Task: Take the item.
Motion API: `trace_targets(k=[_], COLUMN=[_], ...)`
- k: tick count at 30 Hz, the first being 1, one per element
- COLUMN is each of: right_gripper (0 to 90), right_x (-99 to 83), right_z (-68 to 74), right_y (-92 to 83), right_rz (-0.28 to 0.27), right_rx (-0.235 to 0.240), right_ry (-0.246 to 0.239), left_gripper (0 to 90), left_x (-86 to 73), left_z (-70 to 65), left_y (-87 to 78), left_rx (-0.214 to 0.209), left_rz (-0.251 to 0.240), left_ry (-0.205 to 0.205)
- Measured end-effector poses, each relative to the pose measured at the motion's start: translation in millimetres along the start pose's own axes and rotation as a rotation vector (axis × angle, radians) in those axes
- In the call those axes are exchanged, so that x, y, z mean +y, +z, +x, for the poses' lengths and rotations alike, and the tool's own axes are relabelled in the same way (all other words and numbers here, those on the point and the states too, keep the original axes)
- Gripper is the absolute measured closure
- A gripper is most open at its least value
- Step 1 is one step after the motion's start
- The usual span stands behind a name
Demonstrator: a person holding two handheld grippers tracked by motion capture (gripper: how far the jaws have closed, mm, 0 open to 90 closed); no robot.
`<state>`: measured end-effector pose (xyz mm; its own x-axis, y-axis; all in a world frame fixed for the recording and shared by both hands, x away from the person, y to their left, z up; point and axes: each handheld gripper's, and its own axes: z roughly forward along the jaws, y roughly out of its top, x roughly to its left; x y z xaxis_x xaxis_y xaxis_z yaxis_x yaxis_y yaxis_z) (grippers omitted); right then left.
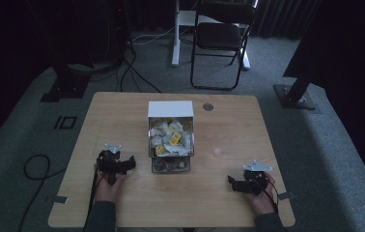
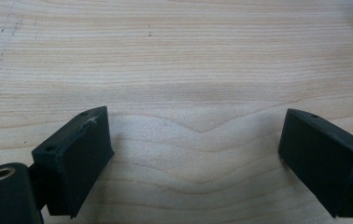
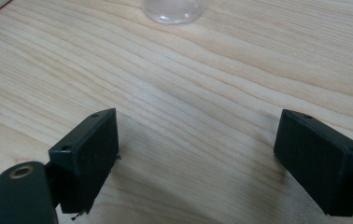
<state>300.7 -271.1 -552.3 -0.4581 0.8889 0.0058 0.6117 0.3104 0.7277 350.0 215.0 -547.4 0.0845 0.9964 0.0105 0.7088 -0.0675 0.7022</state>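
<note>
A person sits at a wooden table [image 1: 122, 203] with a two-jaw gripper in each hand, both resting low near the table's near edge. The left gripper [image 1: 131, 162] lies just left of a small clear drawer unit [image 1: 171, 145], its top drawer pulled out and heaped with white and yellow sachets [image 1: 171, 137]; the right gripper [image 1: 230, 182] sits well apart on the other side. Both are released — jaws spread wide, nothing between them but bare wood.

Judging from where the hands lie, the work in hand is picking from that open drawer, and it has not yet begun. To do it well, the nearer left gripper would likely come in over the drawer's front lip and settle on a single sachet at the top of the pile rather than digging in — the packets look loose and overlapping, so a deep bite could drag several out.

The high view gives the whole layout: a white box [image 1: 170, 108] behind the drawers, a folding chair [image 1: 221, 38] beyond the table. The right gripper view [image 3: 193, 154] adds a clear round container [image 3: 174, 10] ahead of its jaws, a faint smudge from above. The left gripper view [image 2: 193, 154] shows open wood grain and a pale corner at its right edge.
</note>
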Motion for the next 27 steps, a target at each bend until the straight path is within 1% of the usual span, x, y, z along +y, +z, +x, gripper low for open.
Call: trace_targets(k=[1, 4, 13, 17, 20, 23, 26, 27], right_gripper=[13.8, 14.0, 14.3, 17.2, 21.5, 22.4, 23.0, 23.7], right_x=[0.0, 0.0, 0.0, -0.4, 0.0, 0.0, 0.4, 1.2], right_z=[0.2, 0.3, 0.2, 0.4, 0.3, -1.9, -1.5, -0.4], right_y=[0.0, 0.0, -0.1, -1.0, -2.5, -4.2, -5.6, -6.8], right_rz=[0.000, 0.000, 0.000, -0.004, -0.001, -0.007, -0.009, -0.014], right_rx=[0.002, 0.006, 0.007, 0.005, 0.006, 0.025, 0.031, 0.033], right_ry=[-0.001, -0.007, -0.007, -0.003, 0.004, 0.038, 0.045, 0.040], left_gripper=[10.0, 10.1, 10.1, 10.1, 10.1, 10.1, 10.1, 10.1], left_x=[1.0, 1.7, 1.7, 1.7, 1.7, 1.7, 1.7, 1.8], left_z=[1.0, 2.8, 2.8, 2.8, 2.8, 2.8, 2.8, 2.8], left_y=[0.7, 1.4, 1.5, 1.4, 1.5, 1.5, 1.5, 1.5], left_rx=[-0.005, -0.007, -0.007, -0.007, -0.007, -0.007, -0.007, -0.007], left_rz=[0.003, 0.003, 0.002, 0.003, 0.003, 0.003, 0.002, 0.003], left_ry=[0.008, 0.011, 0.011, 0.011, 0.011, 0.012, 0.011, 0.012])
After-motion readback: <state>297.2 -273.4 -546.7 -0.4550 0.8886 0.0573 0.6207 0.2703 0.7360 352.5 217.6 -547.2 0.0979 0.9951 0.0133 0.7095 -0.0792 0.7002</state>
